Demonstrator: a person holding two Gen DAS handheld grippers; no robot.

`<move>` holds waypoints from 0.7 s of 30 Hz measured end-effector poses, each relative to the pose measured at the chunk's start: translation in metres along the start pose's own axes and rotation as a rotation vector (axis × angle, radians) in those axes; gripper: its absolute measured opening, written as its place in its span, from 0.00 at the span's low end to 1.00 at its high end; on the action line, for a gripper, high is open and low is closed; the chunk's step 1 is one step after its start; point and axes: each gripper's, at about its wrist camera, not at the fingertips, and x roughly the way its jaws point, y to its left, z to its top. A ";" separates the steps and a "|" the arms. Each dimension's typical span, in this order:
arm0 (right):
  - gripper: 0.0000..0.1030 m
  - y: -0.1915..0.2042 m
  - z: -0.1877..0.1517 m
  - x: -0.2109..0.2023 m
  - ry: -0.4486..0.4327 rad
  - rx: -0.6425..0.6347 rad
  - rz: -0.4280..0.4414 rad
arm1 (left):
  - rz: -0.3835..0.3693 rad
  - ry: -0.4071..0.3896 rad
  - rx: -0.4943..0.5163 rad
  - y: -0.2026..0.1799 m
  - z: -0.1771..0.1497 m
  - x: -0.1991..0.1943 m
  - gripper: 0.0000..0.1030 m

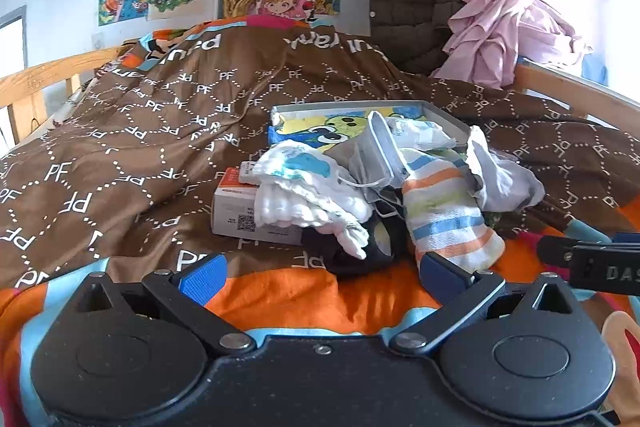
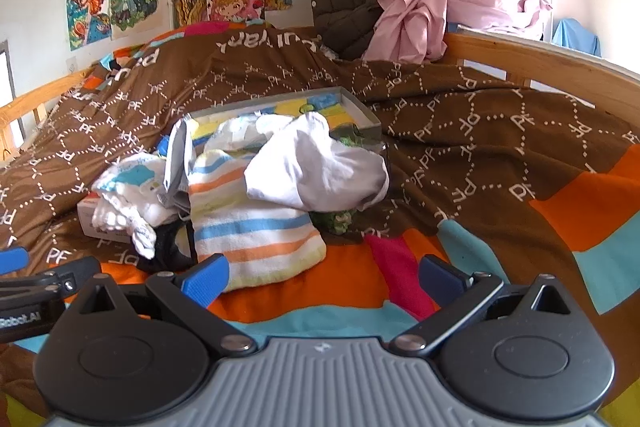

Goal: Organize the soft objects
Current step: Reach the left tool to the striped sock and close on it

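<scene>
We see a striped terry sock (image 2: 256,227), soft and nubbly, a smooth white cloth (image 2: 320,167), a matt printed quilt (image 1: 140,131), a pale wood bed rail (image 2: 532,59), a glossy cardboard box (image 1: 236,215) and ribbed blue gripper pads (image 1: 202,277).

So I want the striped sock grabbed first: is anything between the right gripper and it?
Nothing visible. The right gripper is open, and the striped sock lies just ahead on the blanket; its near end is bare, though a white cloth covers its far end.
</scene>
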 end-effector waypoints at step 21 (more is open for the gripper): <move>1.00 -0.044 0.053 0.069 -0.066 -0.095 0.149 | -0.081 0.081 -0.030 -0.044 0.020 0.070 0.99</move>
